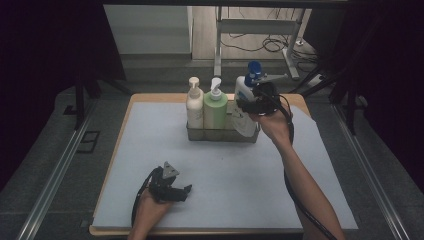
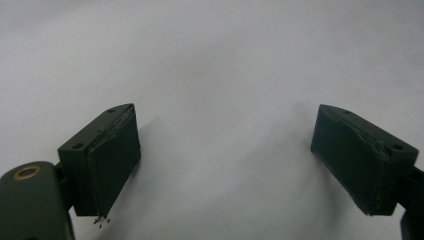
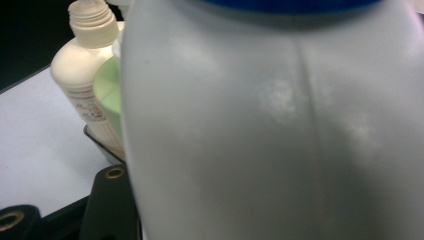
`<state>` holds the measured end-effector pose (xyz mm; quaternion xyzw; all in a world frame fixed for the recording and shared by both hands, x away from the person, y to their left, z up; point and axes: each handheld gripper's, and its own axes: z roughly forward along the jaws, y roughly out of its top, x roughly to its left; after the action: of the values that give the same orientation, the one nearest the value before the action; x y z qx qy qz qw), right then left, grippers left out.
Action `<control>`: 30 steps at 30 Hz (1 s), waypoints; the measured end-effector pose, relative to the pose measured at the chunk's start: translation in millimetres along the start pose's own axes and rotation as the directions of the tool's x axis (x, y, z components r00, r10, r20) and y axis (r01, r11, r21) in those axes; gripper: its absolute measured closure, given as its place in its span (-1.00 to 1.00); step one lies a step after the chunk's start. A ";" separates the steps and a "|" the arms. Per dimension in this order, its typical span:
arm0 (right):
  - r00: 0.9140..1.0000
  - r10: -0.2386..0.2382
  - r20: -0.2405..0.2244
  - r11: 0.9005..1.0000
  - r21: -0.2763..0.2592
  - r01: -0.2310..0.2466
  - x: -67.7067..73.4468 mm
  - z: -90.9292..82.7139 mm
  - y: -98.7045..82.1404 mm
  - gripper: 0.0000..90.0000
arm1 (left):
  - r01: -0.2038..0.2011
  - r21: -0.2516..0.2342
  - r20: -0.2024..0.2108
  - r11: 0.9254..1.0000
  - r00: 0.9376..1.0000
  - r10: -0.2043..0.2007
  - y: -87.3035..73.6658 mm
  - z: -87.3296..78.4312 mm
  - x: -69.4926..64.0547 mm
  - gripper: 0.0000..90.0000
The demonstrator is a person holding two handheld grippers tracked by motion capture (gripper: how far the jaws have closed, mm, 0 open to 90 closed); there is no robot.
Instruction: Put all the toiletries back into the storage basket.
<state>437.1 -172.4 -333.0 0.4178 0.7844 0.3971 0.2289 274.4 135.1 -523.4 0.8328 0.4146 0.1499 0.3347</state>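
The white pump bottle with the blue top (image 1: pixel 246 102) is gripped by the right gripper (image 1: pixel 252 106) at the right end of the metal caddy (image 1: pixel 220 134), where its lower part is seen at or just over the caddy's right end wall; whether it rests inside cannot be told. In the right gripper view the bottle's white body (image 3: pixel 280 125) is pressed close against the camera, between the jaws, which are held partly apart around its width. Just to the left of it in the caddy a green pump bottle (image 1: pixel 215 107) is stood upright, and beside that a cream pump bottle (image 1: pixel 194 105); the three are packed close, so little room is left on the bottle's left side. Open space is found to its right, where the pale mat (image 1: pixel 300 165) runs on to the wooden table edge (image 1: pixel 300 98). The caddy is set toward the far edge of the mat, and a wide bare stretch of mat lies between it and the near edge. The left gripper (image 1: pixel 182 192) is rested low near the front left of the mat, well apart from the caddy; its jaws are spread wide with nothing between them, the bare mat (image 2: pixel 225 100) being seen between them.
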 end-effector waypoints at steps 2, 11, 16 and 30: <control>1.000 0.003 0.004 1.000 0.003 -0.003 -1.0 2.9 1.8 -0.09 | -0.001 0.000 0.000 1.000 1.000 0.001 0.0 0.0 0.0 -0.73; 0.999 0.019 0.028 1.000 -0.001 -0.019 -6.1 14.6 8.1 -0.09 | 0.000 0.000 0.000 1.000 1.000 0.000 0.0 0.0 0.1 -0.73; 0.999 0.029 0.045 1.000 -0.009 -0.029 -10.6 19.0 10.7 -0.09 | 0.001 -0.001 0.000 1.000 1.000 -0.001 0.0 0.0 0.1 -0.73; 0.998 0.041 0.057 0.999 0.001 -0.041 -13.7 36.5 5.4 -0.10 | 0.001 0.000 0.000 1.000 1.000 -0.001 0.0 0.1 0.1 -0.73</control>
<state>472.4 -166.3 -349.4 0.4454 0.7691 0.3889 0.2426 274.5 135.2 -523.5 0.8326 0.4149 0.1499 0.3349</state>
